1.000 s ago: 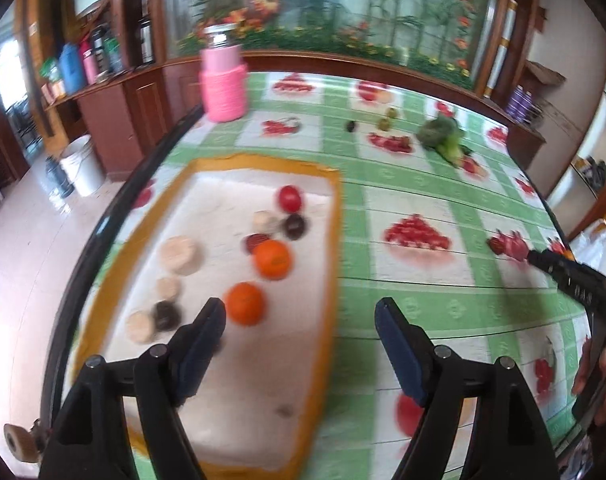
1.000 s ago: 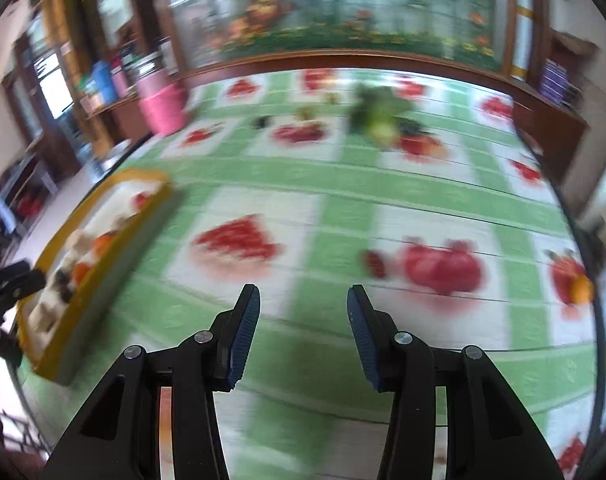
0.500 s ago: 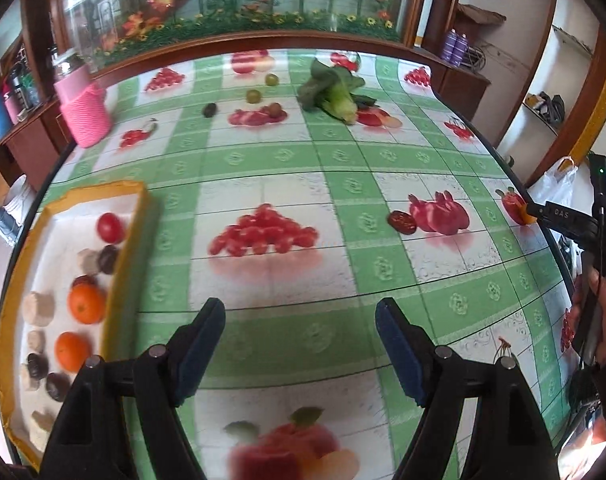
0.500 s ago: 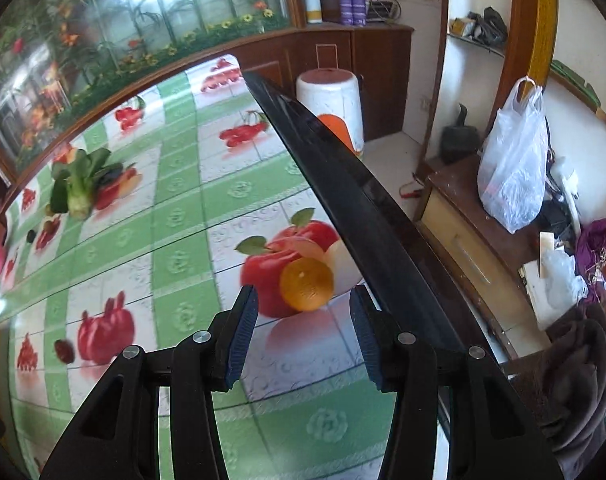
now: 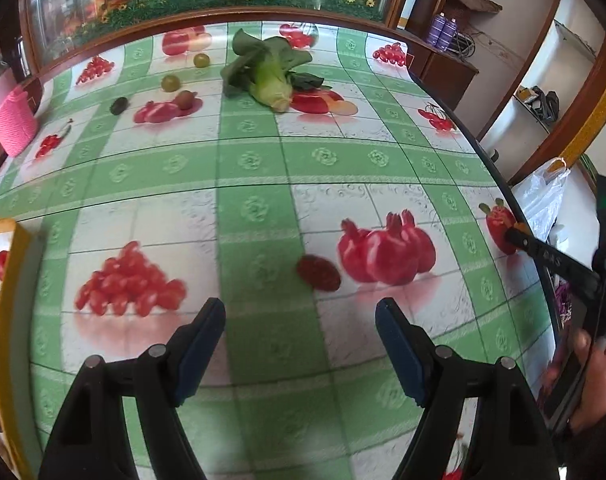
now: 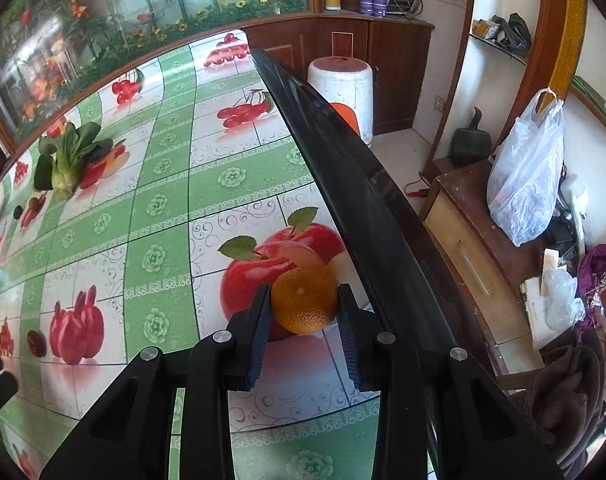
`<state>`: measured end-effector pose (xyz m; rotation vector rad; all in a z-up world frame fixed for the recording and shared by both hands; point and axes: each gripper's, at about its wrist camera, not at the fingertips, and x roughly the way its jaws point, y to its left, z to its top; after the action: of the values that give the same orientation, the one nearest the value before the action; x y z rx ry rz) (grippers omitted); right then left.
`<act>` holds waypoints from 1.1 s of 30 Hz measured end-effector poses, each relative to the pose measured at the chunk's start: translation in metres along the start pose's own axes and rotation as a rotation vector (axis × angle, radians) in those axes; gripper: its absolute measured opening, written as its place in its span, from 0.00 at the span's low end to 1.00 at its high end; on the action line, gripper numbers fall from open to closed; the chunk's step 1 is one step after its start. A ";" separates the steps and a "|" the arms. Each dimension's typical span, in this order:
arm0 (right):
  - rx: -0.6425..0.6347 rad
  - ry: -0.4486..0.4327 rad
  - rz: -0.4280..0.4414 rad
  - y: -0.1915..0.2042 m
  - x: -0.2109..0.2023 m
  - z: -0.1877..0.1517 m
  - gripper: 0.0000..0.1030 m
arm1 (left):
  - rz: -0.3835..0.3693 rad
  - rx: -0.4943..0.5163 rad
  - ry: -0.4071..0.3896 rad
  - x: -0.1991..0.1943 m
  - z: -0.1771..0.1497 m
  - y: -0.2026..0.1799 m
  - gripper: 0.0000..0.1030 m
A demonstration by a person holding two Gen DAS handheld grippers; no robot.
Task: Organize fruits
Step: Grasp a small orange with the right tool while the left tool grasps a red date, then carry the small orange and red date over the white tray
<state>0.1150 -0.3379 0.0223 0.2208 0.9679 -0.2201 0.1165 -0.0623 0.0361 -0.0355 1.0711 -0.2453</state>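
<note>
The right gripper has just been closing, and its two blue pads now press on either side of a small orange, low and centre in the right wrist view, right over the printed apples near the table's dark edge. Half a second ago the same fruit lay loose on the cloth ahead of jaws that stood clear of it, so the pick looks made, and what remains, in my judgement, is to carry it across to the yellow-rimmed tray, of which only a sliver shows at the far left of the left wrist view (with an orange and a red fruit just visible inside). The left gripper has its jaws wide apart with nothing between them; its view has swung away from the tray, which filled the left of the frame a second ago, toward a dark red date-like fruit lying beside the printed pomegranates in mid-frame. Only the left view shows the loose green and dark fruits in the upper left, near the bok choy and a pink basket; it also catches the right gripper's black arm at the right edge. Only the right view shows the clamped orange itself.
</note>
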 end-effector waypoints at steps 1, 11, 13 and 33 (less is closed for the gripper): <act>0.002 0.001 0.009 0.000 -0.001 -0.001 0.30 | 0.003 -0.003 -0.007 0.003 0.002 -0.003 0.78; -0.022 -0.011 0.075 0.012 -0.018 -0.012 0.30 | 0.020 0.055 -0.052 0.023 -0.002 -0.015 0.23; -0.034 -0.026 0.088 0.017 -0.026 -0.013 0.30 | -0.031 0.020 -0.048 0.018 -0.005 -0.006 0.23; -0.295 -0.023 0.279 0.113 -0.075 -0.092 0.31 | -0.071 -0.150 -0.128 -0.080 -0.089 0.094 0.23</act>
<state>0.0333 -0.1980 0.0443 0.0806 0.9230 0.1755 0.0191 0.0540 0.0486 -0.2213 0.9602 -0.2231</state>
